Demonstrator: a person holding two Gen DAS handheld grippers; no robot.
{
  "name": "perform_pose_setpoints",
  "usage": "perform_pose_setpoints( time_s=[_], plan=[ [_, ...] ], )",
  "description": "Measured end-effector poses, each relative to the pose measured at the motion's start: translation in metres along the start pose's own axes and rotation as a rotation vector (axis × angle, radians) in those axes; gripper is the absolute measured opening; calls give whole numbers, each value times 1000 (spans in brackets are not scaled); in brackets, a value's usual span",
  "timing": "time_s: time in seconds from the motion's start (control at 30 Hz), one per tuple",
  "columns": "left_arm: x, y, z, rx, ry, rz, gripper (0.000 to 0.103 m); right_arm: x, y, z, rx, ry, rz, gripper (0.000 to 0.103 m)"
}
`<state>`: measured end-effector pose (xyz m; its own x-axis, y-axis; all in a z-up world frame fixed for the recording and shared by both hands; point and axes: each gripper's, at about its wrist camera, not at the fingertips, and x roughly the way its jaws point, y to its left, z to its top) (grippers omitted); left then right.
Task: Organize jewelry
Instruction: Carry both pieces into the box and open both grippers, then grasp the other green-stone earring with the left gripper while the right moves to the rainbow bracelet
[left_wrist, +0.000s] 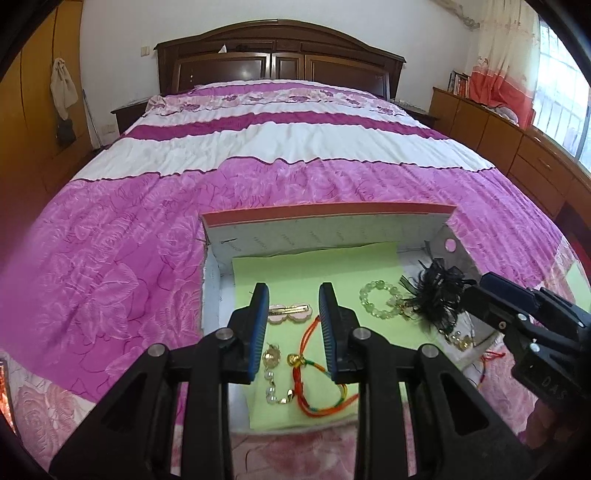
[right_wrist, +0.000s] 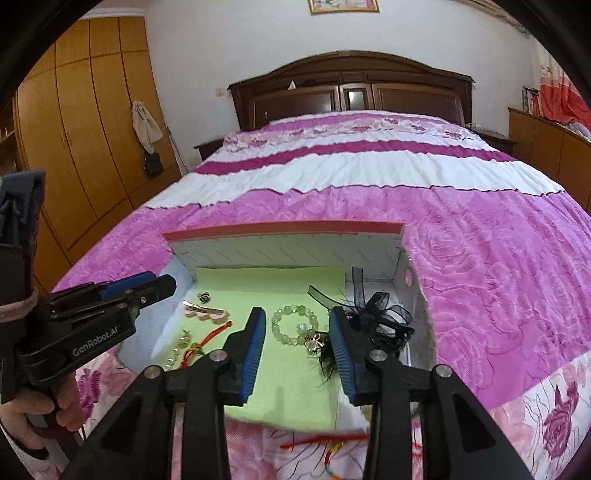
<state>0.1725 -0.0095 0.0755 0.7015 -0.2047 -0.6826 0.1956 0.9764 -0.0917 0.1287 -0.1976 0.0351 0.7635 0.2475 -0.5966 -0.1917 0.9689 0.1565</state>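
An open shallow box (left_wrist: 325, 230) (right_wrist: 288, 247) with a green liner lies on the bed. In it lie a pink hair clip (left_wrist: 290, 314) (right_wrist: 205, 312), a gold and pearl piece (left_wrist: 271, 373), an orange-red cord bracelet (left_wrist: 314, 384) (right_wrist: 201, 343), a green bead bracelet (left_wrist: 380, 301) (right_wrist: 293, 325) and a black ribbon hair bow (left_wrist: 439, 291) (right_wrist: 380, 317). My left gripper (left_wrist: 294, 325) is open above the cord bracelet, holding nothing. My right gripper (right_wrist: 297, 345) (left_wrist: 480, 295) is open over the bead bracelet, its right finger against the bow.
A pink and white bedspread (left_wrist: 258, 147) covers the bed, with a dark headboard (right_wrist: 351, 85) behind. A wardrobe (right_wrist: 92, 110) stands left, low cabinets (left_wrist: 517, 147) right. A loose red cord (right_wrist: 325, 441) lies on the bedspread in front of the box.
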Motion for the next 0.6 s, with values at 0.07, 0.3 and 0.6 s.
perform_pose_setpoints(
  time_s=[0.07,0.3,0.6],
  plan=[
    [-8,0,-2,3,-8,6,20,-10,1,-2,3,-8,6,40],
    [-35,1,-9,7,-27,17,20,-41,1,-8,29,-53,-5,43],
    [-63,11,-26,-38,-33,3,21,-67,0,-36,66,-45,-4,45]
  ],
)
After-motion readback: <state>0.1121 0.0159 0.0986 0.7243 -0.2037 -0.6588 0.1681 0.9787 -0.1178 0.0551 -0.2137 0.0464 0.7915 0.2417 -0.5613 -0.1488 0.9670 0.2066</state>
